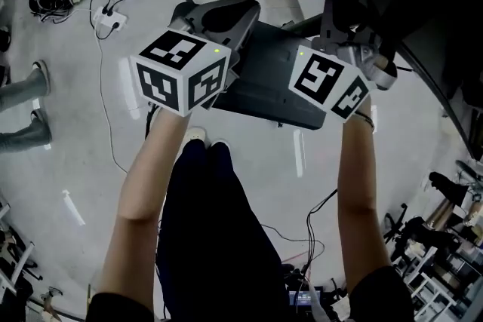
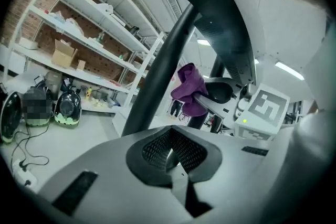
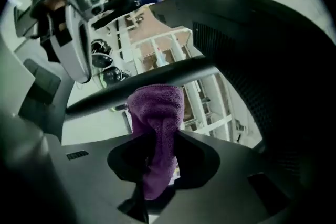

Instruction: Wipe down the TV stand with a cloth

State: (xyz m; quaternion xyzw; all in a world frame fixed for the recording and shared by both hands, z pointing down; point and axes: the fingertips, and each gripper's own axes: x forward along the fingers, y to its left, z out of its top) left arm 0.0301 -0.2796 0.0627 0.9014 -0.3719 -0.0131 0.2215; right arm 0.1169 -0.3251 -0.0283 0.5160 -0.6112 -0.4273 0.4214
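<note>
Right gripper (image 3: 156, 165) clamps purple cloth (image 3: 157, 113); left gripper (image 2: 170, 153) closed, empty; wiping seemingly not begun; next, bring cloth to TV stand.

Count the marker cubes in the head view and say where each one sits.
2. One marker cube rides on the left gripper, at the view's left. The other rides on the right gripper, which clamps a purple cloth. None looks hidden.

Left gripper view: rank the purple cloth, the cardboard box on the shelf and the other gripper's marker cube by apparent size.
Marker cube and purple cloth: about alike, the cube perhaps slightly larger.
Cardboard box: clearly smallest, though it stands farther from the camera.
</note>
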